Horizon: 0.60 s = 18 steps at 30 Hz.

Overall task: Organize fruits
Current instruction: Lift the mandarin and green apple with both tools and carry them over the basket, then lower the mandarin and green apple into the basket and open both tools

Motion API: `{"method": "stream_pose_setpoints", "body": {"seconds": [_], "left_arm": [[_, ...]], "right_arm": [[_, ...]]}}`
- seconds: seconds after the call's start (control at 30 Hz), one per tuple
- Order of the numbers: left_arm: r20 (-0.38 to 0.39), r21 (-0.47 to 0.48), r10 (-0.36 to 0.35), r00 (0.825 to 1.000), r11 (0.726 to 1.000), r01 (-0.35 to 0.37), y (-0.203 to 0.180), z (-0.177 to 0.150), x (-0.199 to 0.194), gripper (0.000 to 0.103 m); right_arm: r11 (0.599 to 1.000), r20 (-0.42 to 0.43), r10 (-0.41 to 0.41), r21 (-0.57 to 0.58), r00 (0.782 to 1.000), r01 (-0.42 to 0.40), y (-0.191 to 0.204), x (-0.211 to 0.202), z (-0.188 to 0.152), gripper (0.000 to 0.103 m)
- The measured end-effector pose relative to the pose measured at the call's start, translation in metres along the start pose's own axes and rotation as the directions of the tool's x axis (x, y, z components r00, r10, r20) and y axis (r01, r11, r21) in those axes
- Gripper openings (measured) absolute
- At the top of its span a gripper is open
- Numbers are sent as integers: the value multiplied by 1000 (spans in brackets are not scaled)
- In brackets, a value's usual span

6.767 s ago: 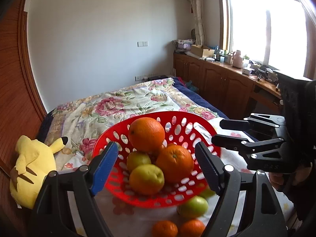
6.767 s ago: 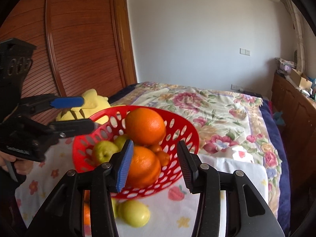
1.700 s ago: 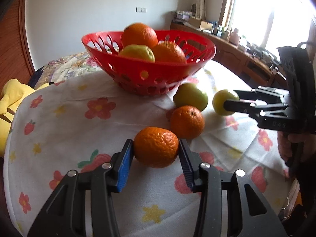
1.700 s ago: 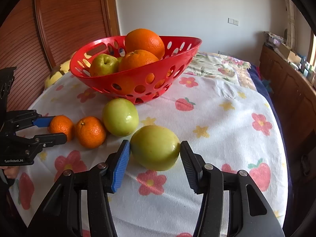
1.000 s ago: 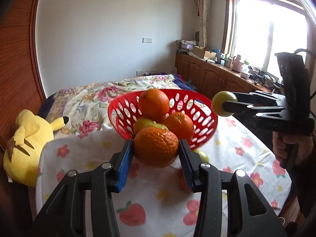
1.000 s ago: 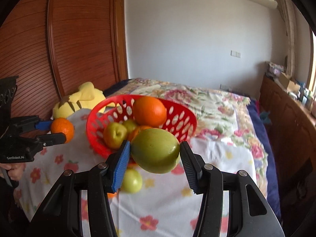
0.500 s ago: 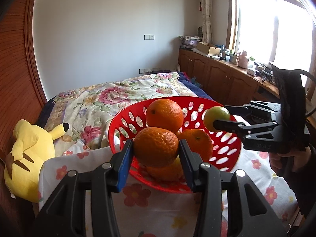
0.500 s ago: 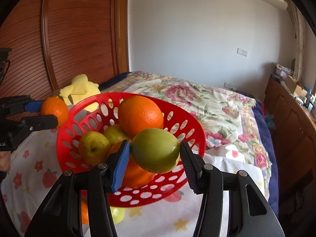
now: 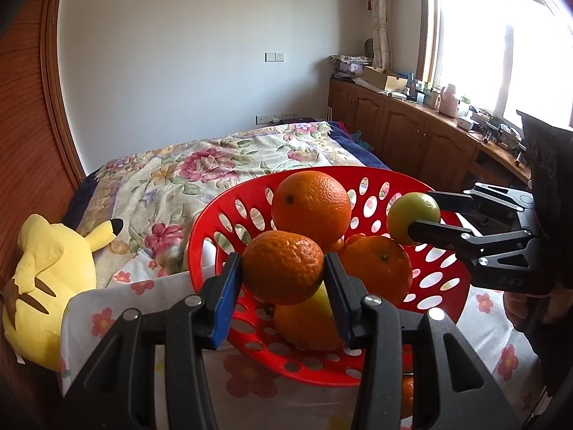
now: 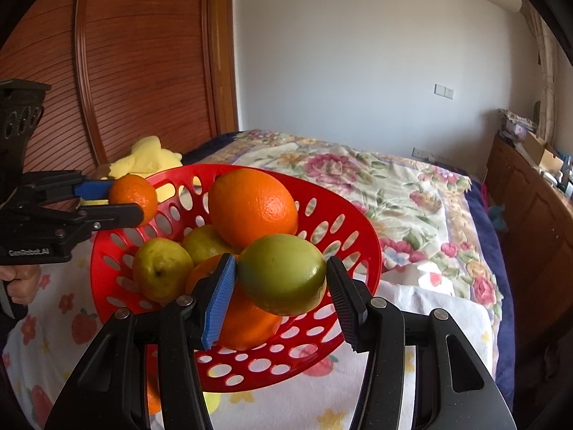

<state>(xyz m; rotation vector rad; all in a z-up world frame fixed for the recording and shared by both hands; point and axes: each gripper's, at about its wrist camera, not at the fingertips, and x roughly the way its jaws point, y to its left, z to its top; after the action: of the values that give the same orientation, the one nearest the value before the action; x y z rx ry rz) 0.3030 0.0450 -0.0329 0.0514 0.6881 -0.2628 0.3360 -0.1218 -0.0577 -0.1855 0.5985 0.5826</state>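
Observation:
A red perforated basket (image 9: 440,283) (image 10: 343,251) stands on the flowered tablecloth and holds oranges and green fruits, with a large orange (image 9: 311,205) (image 10: 253,207) on top. My left gripper (image 9: 283,286) is shut on a small orange (image 9: 283,267) held over the basket's near left side; it also shows in the right wrist view (image 10: 133,197). My right gripper (image 10: 281,283) is shut on a green fruit (image 10: 282,273) held over the basket's right part; it also shows in the left wrist view (image 9: 413,218).
A yellow plush toy (image 9: 46,279) lies left of the table. A bed with a flowered quilt (image 9: 215,168) is behind. Wooden cabinets (image 9: 422,139) run along the right wall. A small orange (image 9: 406,394) lies on the cloth under the basket's near edge.
Both grippers have moved closer in over the basket with their fruits still held. The basket now fills more of both views.

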Motion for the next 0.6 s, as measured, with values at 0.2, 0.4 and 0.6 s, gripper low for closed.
{"method": "stream_pose_setpoints", "body": {"seconds": [0.2, 0.4, 0.6], "left_arm": [[-9, 7, 7, 1000, 1000, -7, -2, 1, 6, 45], [-19, 9, 14, 1000, 1000, -14, -6, 3, 11, 46], [-8, 7, 36, 999, 999, -36, -7, 1, 10, 48]], "right_arm": [[1000, 8, 10, 8, 1000, -10, -3, 0, -2, 53], [1000, 12, 16, 17, 1000, -16, -4, 0, -2, 53], [1000, 19, 1, 18, 1000, -1, -3, -3, 0, 54]]}}
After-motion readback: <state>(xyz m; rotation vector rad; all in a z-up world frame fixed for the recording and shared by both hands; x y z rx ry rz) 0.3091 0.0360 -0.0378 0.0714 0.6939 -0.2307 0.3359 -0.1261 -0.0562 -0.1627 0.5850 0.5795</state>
